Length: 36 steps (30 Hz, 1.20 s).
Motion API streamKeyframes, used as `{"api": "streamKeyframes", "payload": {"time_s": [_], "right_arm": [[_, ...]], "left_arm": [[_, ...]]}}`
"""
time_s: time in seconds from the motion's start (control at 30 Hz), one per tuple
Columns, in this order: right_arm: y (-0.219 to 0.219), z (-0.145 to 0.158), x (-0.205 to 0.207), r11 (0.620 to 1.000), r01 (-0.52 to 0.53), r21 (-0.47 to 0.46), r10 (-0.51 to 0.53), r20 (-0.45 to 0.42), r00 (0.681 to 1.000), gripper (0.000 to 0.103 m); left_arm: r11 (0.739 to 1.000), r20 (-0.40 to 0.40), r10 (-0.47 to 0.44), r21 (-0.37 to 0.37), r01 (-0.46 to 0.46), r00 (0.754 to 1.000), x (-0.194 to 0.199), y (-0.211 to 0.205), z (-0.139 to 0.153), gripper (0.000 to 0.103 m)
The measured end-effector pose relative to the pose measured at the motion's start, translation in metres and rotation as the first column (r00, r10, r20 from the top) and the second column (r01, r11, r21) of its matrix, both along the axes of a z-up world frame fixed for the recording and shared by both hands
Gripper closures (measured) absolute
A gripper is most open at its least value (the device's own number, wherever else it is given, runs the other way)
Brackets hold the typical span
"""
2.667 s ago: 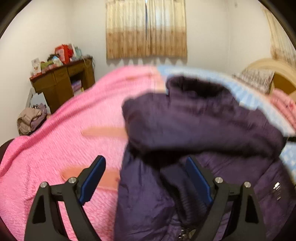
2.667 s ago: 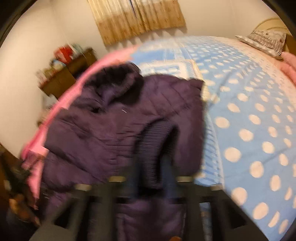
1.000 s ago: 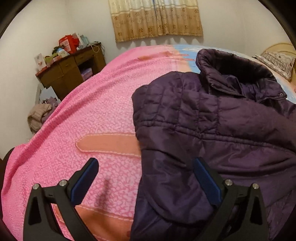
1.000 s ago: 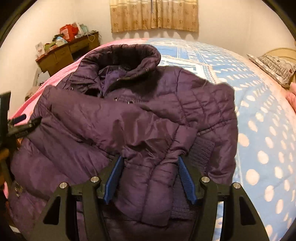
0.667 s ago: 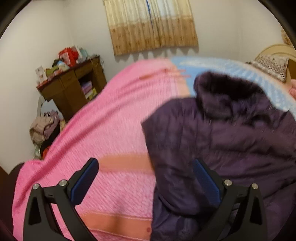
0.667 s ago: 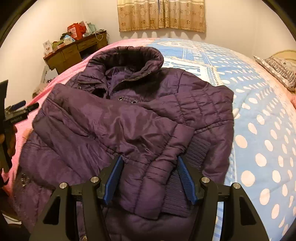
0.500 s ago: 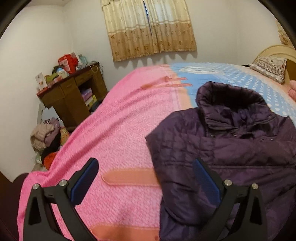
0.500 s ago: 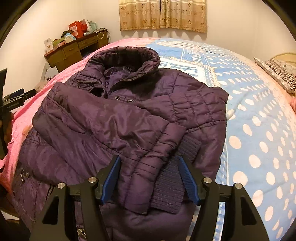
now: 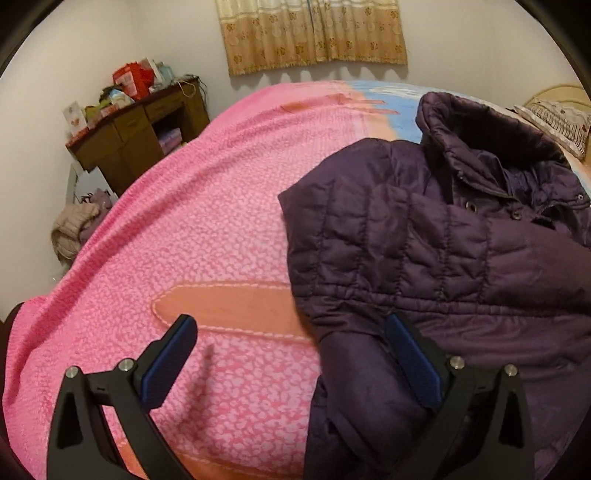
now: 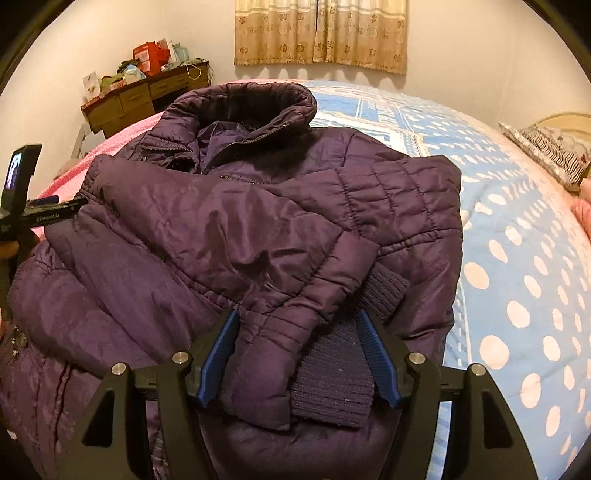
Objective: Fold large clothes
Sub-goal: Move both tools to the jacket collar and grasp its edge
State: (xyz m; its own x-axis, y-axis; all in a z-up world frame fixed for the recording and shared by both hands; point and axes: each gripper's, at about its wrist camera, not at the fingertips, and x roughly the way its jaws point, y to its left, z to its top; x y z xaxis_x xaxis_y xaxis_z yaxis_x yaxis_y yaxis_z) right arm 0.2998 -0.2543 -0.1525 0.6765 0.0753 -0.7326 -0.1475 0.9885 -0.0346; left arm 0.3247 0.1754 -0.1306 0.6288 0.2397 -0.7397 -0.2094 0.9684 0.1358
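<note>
Jacket [image 10: 229, 229] mid-frame on bed [image 10: 517, 258]: sleeves folded across; body fold seemingly left. Both hand-held grippers [image 9: 291, 354] [image 10: 299, 347] released.

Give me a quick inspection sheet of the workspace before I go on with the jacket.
Surface: bed, pink blanket on one side, blue dotted cover on the other.
Job's things: purple jacket lying front up, collar away from the grippers, both sleeves folded across the chest, knit cuff showing.
Clutter: pillow at the head of the bed.
Grippers: left gripper open at the jacket's edge; right gripper open astride the sleeve ends.
Cables: nothing seen.
Surroundings: cluttered wooden desk, clothes pile on the floor, curtain.
</note>
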Motion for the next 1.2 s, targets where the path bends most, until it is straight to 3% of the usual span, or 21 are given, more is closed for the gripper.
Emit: {"api": "streamKeyframes", "payload": {"time_s": [0.13, 0.23, 0.47, 0.63, 0.77, 0.87, 1.03, 1.13, 1.2], "right_arm": [[-0.003, 0.012, 0.003, 0.999, -0.052, 0.004, 0.052, -0.056, 0.997, 0.036], [-0.009, 0.027, 0.003, 0.996, -0.088, 0.034, 0.091, -0.083, 0.992, 0.035], [-0.005, 0.091, 0.013, 0.984, -0.168, 0.065, 0.166, 0.027, 0.986, 0.035], [0.002, 0.106, 0.07, 0.993, -0.118, 0.014, 0.118, 0.026, 0.993, 0.035], [-0.004, 0.109, 0.125, 0.997, -0.065, 0.05, 0.065, 0.012, 0.998, 0.035], [-0.003, 0.107, 0.159, 0.997, -0.046, 0.059, 0.046, 0.0, 0.999, 0.035], [0.01, 0.102, 0.2, 0.997, -0.062, 0.038, 0.062, -0.003, 0.998, 0.035], [0.021, 0.099, 0.221, 0.995, -0.095, 0.036, 0.095, 0.001, 0.995, 0.035], [0.032, 0.093, 0.234, 0.992, -0.122, -0.014, 0.122, -0.01, 0.993, 0.036]], "left_arm": [[0.996, 0.025, -0.039, 0.08, 0.037, 0.999, -0.009, -0.005, 0.022, 0.0], [0.996, 0.079, -0.053, 0.073, 0.048, 0.995, -0.016, -0.003, 0.048, 0.0], [0.989, 0.183, -0.129, 0.099, 0.113, 0.975, 0.011, -0.02, 0.095, 0.0], [0.981, 0.17, -0.191, 0.073, 0.181, 0.967, 0.054, -0.048, 0.097, 0.0], [0.978, 0.138, -0.209, 0.033, 0.206, 0.968, 0.088, -0.065, 0.094, 0.0], [0.972, 0.132, -0.236, 0.044, 0.233, 0.963, 0.112, -0.079, 0.092, 0.0], [0.966, 0.109, -0.258, 0.023, 0.257, 0.96, 0.144, -0.089, 0.084, 0.0], [0.963, 0.083, -0.269, 0.052, 0.265, 0.96, 0.157, -0.097, 0.074, 0.0], [0.963, 0.076, -0.266, 0.068, 0.261, 0.961, 0.163, -0.1, 0.068, 0.001]]}}
